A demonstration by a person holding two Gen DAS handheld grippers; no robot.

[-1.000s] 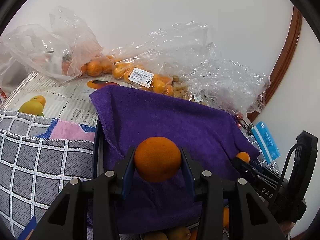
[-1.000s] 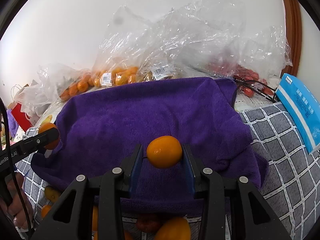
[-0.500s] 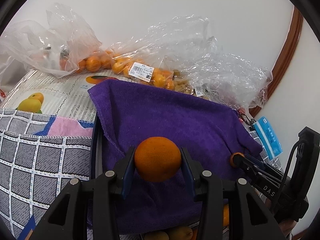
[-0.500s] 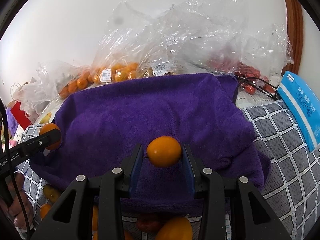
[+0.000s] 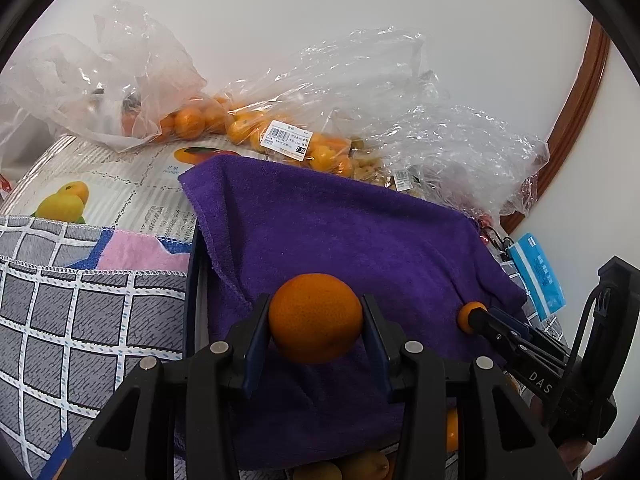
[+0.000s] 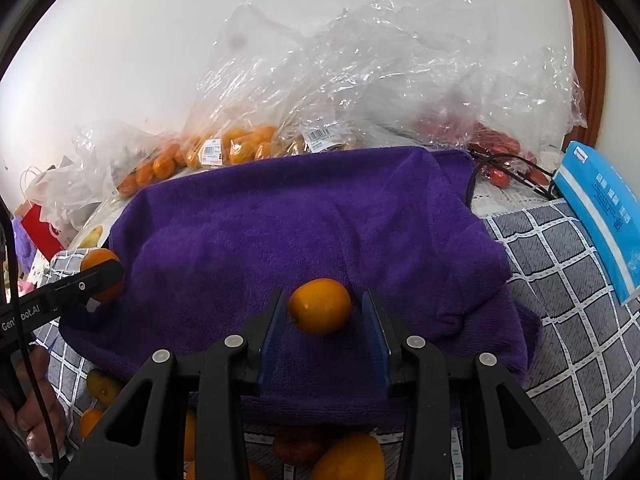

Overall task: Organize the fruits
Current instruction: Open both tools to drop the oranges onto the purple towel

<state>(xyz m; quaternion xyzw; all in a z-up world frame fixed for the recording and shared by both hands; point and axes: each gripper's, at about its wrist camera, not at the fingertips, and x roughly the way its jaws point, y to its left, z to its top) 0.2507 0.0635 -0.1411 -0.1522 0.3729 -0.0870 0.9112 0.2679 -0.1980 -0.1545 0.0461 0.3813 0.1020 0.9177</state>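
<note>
My left gripper (image 5: 316,320) is shut on a round orange (image 5: 315,317), held above the purple towel (image 5: 340,232). In the right wrist view it comes in from the left edge (image 6: 102,276) with that orange (image 6: 98,260) at its tip. My right gripper (image 6: 322,312) stands open over the towel (image 6: 300,232). A small yellow-orange fruit (image 6: 320,306) sits between its blue pads (image 6: 272,328) with a gap on each side, throwing a shadow on the cloth. I cannot tell whether it rests on the towel. The left wrist view shows this gripper (image 5: 466,317) at the right.
Clear plastic bags of small oranges (image 5: 248,128) and red fruit (image 6: 496,148) lie behind the towel by the wall. A blue packet (image 6: 600,216) lies at the right on the grey checked cloth (image 6: 560,280). Loose fruits (image 6: 348,456) show under the towel's near edge.
The small fruit in the right gripper has come free of the pads and looks slightly lower and smaller. The left gripper keeps its orange and has not moved.
</note>
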